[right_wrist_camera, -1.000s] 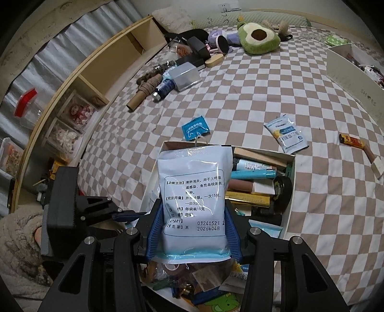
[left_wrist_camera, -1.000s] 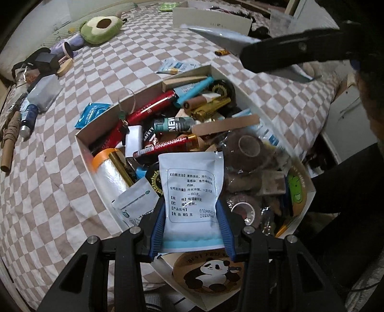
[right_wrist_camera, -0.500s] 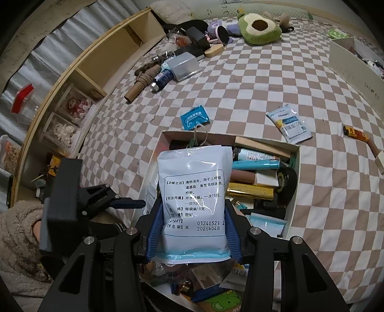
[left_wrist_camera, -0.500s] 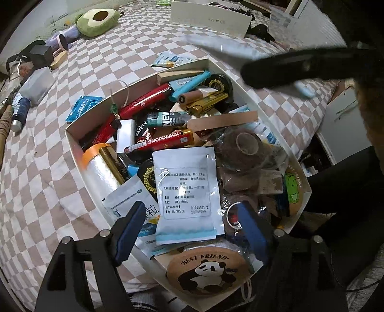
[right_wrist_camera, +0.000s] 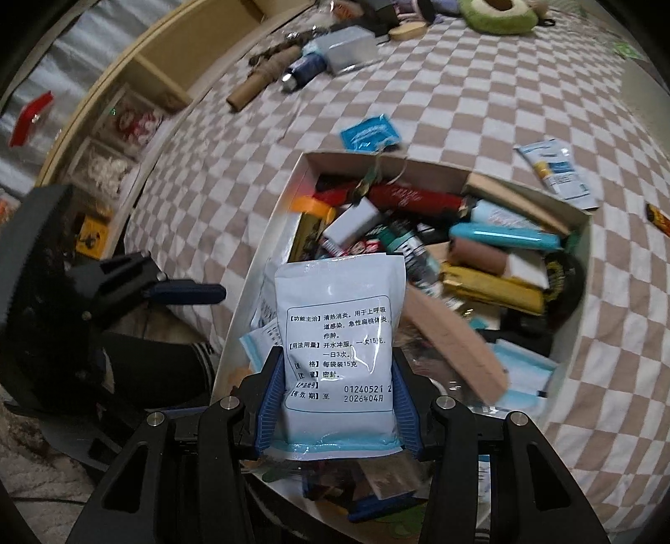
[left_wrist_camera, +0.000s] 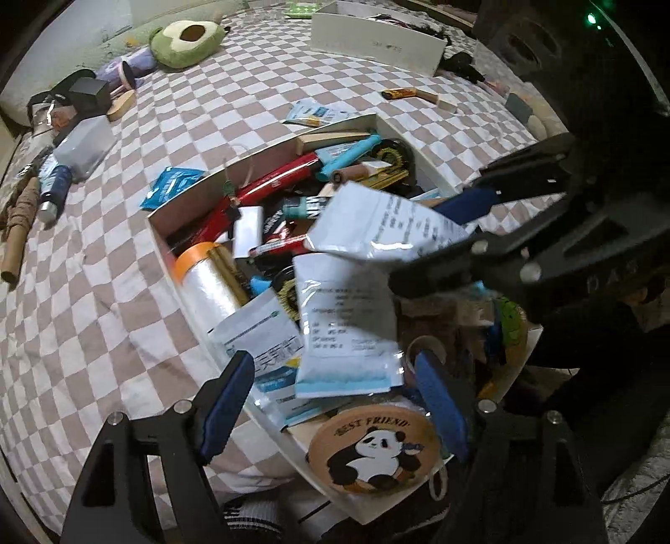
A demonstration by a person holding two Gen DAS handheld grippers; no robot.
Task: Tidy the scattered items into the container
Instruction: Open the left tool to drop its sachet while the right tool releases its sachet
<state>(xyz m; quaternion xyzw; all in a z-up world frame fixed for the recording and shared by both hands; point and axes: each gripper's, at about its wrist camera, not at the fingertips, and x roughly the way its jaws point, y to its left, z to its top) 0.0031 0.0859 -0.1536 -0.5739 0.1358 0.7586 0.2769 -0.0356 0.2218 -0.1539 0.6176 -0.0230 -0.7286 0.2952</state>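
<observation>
A white cardboard box (left_wrist_camera: 164,240) packed with tubes, tape rolls and packets sits on the checkered bed. My left gripper (left_wrist_camera: 335,404) is open just above the box's near end. A white medicine sachet (left_wrist_camera: 347,334) lies loose on the pile between its blue fingers (left_wrist_camera: 228,401). My right gripper (right_wrist_camera: 338,391) is shut on a second white sachet (right_wrist_camera: 339,334) with printed text, held low over the box (right_wrist_camera: 268,259). In the left wrist view that sachet (left_wrist_camera: 385,226) hangs tilted over the box's middle. The left gripper's blue finger (right_wrist_camera: 188,293) shows at the left of the right wrist view.
On the bed lie a blue sachet (left_wrist_camera: 173,186), a white-blue packet (left_wrist_camera: 312,112), a small orange item (left_wrist_camera: 400,93), a cardboard tube (left_wrist_camera: 16,242) and an avocado plush (left_wrist_camera: 186,42). A second white box (left_wrist_camera: 377,39) stands far off. A wooden shelf (right_wrist_camera: 125,83) runs along the left.
My left gripper opened and let go of its white sachet, which now rests in the box. My right gripper came down and closer over the box with its sachet.
</observation>
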